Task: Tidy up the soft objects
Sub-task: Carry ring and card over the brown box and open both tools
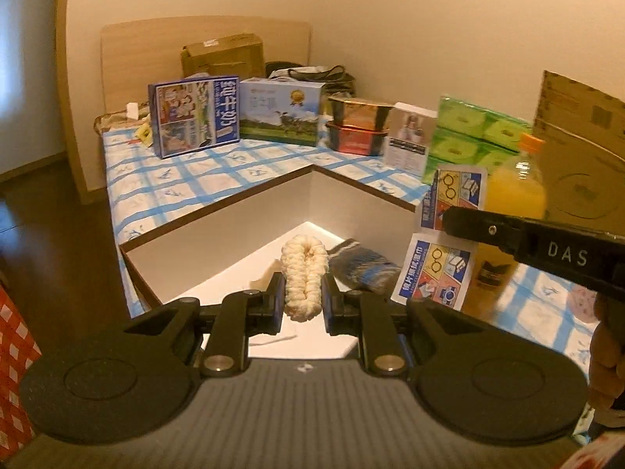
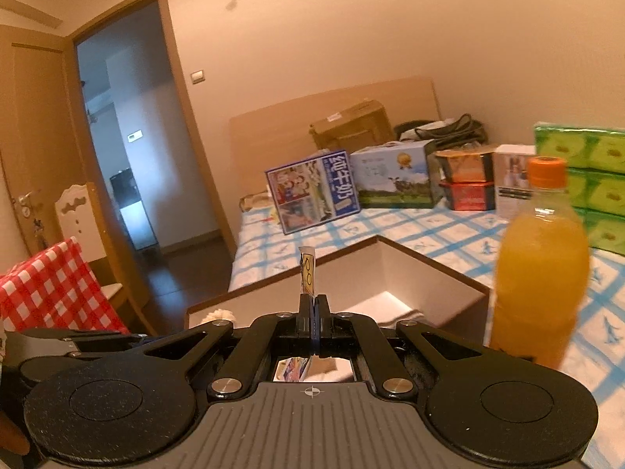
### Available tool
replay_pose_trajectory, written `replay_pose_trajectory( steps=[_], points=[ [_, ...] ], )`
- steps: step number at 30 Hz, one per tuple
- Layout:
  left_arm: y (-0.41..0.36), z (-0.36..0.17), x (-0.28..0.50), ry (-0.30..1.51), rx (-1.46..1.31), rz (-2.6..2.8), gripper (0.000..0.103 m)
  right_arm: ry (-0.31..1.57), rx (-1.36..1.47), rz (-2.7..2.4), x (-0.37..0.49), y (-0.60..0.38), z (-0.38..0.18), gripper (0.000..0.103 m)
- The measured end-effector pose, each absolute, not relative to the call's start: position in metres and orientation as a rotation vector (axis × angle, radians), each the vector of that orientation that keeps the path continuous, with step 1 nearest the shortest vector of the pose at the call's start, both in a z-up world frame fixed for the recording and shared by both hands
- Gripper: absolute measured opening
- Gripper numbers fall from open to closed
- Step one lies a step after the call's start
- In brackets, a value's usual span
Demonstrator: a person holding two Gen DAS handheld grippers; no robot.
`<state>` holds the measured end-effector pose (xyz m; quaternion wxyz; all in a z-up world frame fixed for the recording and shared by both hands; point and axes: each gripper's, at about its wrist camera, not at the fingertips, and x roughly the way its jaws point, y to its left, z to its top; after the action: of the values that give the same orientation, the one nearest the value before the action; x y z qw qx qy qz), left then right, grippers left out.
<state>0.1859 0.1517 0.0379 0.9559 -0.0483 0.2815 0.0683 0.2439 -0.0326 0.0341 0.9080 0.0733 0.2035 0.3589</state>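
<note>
A fluffy cream slipper (image 1: 304, 277) lies in the open white box (image 1: 234, 230), next to a blue-grey striped soft item (image 1: 365, 267). My left gripper (image 1: 302, 301) is open, its fingers either side of the slipper's near end, not squeezing it. My right gripper (image 2: 313, 308) is shut on a strip of lens-wipe packets (image 2: 307, 275), seen edge-on; in the left wrist view the strip (image 1: 449, 234) hangs from that gripper's finger (image 1: 488, 230) above the box's right edge. The slipper's tip (image 2: 220, 315) peeks over the box rim (image 2: 273, 277).
An orange juice bottle (image 2: 541, 265) stands close right of the box. On the blue checked bed sheet (image 1: 175, 179) behind stand milk cartons (image 1: 195, 115), stacked food tubs (image 1: 357, 125), green tissue packs (image 1: 468, 136) and a cardboard box (image 1: 578, 148). A red checked cloth (image 2: 50, 285) is left.
</note>
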Motion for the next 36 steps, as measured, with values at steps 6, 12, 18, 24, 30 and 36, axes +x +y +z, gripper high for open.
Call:
replay_pose_trajectory(
  steps=[6, 12, 18, 24, 30, 36],
  points=[
    [0.174, 0.023, 0.210, 0.629, -0.118, 0.156, 0.017, 0.450, 0.121, 0.761, 0.269, 0.001, 0.024, 0.000],
    [0.194, 0.006, 0.227, 0.675, -0.147, 0.169, 0.017, 0.508, 0.117, 0.775, 0.294, 0.022, 0.004, 0.000],
    [0.206, -0.007, 0.236, 0.694, -0.167, 0.173, 0.017, 0.576, 0.129, 0.781, 0.312, 0.035, -0.017, 0.000],
    [0.212, -0.012, 0.241, 0.699, -0.178, 0.166, 0.018, 0.617, 0.147, 0.791, 0.323, 0.042, -0.030, 0.001],
    [0.215, -0.012, 0.242, 0.701, -0.192, 0.159, 0.020, 0.655, 0.118, 0.759, 0.330, 0.047, -0.035, 0.039],
    [0.214, -0.013, 0.244, 0.705, -0.190, 0.159, 0.024, 0.644, 0.088, 0.721, 0.328, 0.041, -0.035, 0.045]
  ],
)
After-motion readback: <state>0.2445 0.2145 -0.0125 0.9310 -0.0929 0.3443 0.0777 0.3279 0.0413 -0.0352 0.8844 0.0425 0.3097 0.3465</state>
